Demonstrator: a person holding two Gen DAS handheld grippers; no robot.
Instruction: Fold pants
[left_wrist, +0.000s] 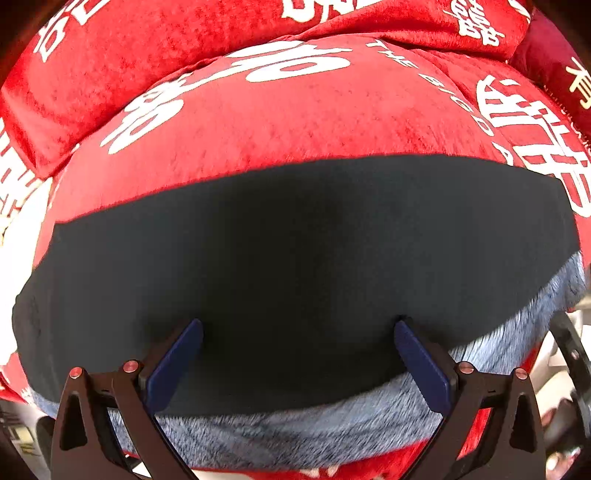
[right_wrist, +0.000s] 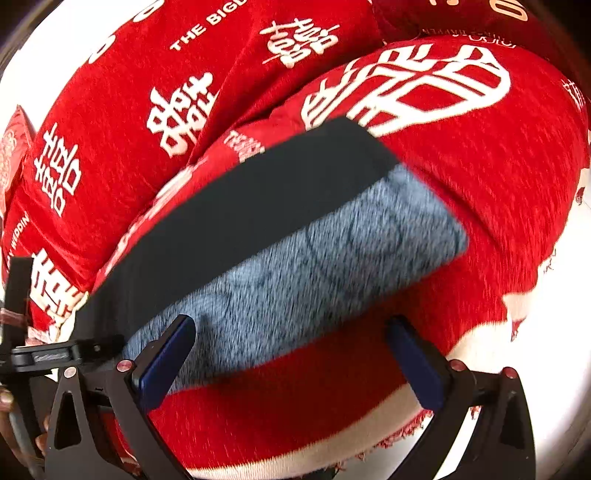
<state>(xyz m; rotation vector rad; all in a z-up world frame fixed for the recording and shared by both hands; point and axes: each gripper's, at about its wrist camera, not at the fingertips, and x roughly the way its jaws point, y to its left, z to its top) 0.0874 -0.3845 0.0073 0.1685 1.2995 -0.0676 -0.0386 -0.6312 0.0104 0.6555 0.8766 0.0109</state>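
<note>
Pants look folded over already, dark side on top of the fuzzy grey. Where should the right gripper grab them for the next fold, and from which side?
Judging by the right wrist view, take the pants at the free short end, coming in low from the right. That end lies flat on the red blanket with both layers exposed. The right gripper is open and holds nothing.

The pants (left_wrist: 295, 251) lay folded on a printed blanket (left_wrist: 280, 122), with a cushion (left_wrist: 147, 44) behind them. The left gripper (left_wrist: 298, 328) sat over the pants, while the right gripper (right_wrist: 291, 328) hovered beside their near edge above the blanket.
</note>
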